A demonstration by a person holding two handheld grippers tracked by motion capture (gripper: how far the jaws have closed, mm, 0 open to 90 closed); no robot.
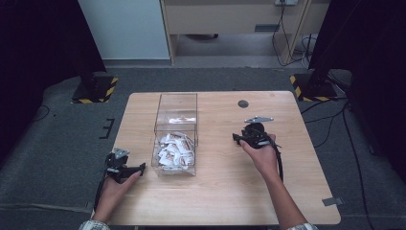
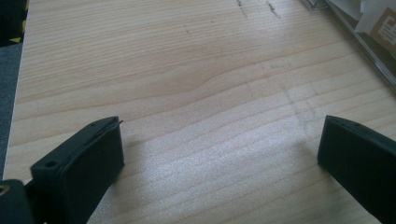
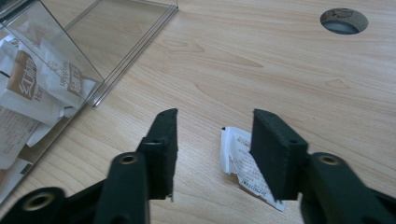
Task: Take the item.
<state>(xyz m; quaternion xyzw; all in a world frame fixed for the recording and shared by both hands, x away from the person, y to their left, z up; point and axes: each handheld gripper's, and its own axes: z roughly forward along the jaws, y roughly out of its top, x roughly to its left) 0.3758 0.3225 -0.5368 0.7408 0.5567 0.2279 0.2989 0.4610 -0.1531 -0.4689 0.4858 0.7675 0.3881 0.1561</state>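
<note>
Both grippers rest low over the wooden table (image 1: 225, 191). On the person's left, the left gripper (image 2: 219, 154) stands with its jaws spread wide over bare wood, just beside the clear box (image 1: 176, 139). That box's near compartment holds a heap of white sachets (image 1: 174, 151); its far compartment looks empty, though glare makes this hard to judge. To the box's right, the right gripper (image 3: 215, 135) is partly open, holding nothing, with one loose sachet (image 3: 243, 165) lying flat under its right jaw.

Clear two-compartment box (image 1: 175, 125) mid-counter, near half full of white-brown sachets (image 1: 174, 151); one white sachet (image 3: 243, 165) flat on the counter beside it.
</note>
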